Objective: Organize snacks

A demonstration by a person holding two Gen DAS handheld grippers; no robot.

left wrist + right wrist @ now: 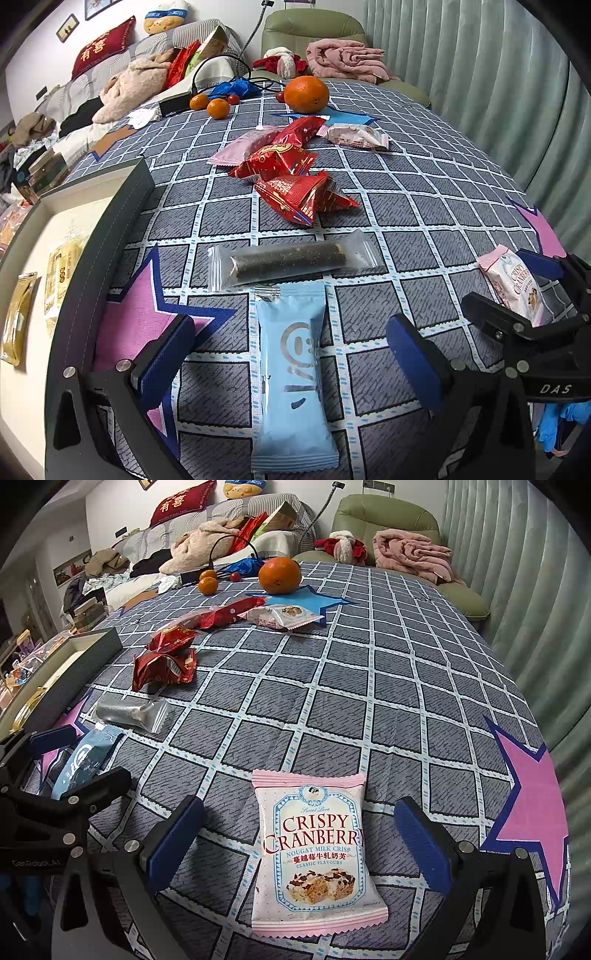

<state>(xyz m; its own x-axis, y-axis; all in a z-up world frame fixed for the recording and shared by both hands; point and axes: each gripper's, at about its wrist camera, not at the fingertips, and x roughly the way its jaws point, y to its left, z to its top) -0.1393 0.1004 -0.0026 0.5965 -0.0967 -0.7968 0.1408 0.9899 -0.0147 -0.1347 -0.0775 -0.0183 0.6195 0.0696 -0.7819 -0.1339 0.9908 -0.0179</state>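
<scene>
Left claw point(291, 365) open, straddling a matte light-blue oblong packet point(293, 373) at lower centre on the woven checked table point(424, 206). Right claw point(299, 849) open around a glossy pink cranberry nougat pouch point(316, 853), lower centre.

Both views are evenly bright and sharp in the middle — soft, diffuse light with only faint shadows. Fisheye bending curves everything toward the dark, vignetted corners. Slight glare glints off the red wrappers point(295, 184) — upper centre of the left view.
</scene>
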